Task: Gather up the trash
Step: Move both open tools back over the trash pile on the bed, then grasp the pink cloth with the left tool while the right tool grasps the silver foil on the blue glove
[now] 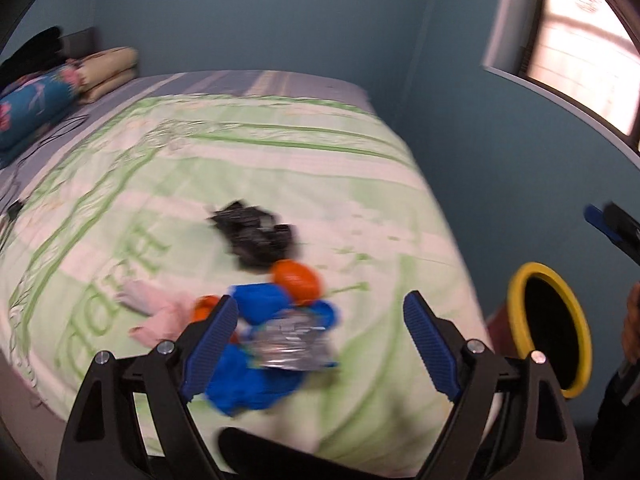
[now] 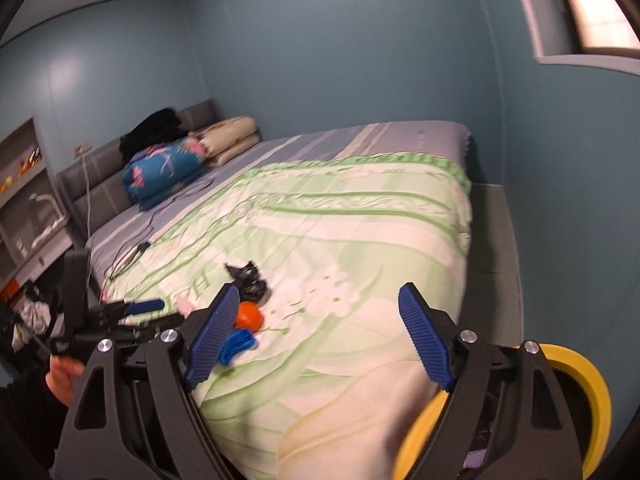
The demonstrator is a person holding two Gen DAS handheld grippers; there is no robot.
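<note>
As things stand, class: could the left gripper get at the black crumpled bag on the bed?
Probably yes. The left gripper is open and empty. The black crumpled bag lies uncovered on the quilt, just beyond the blue wrappers and orange piece, which it could pass over.

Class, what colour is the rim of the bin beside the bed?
Yellow; the bin shows best in the left wrist view.

Green-and-white floral quilt (image 1: 248,168), yellow-rimmed bin (image 1: 548,328), orange wrapper (image 1: 298,282)
</note>
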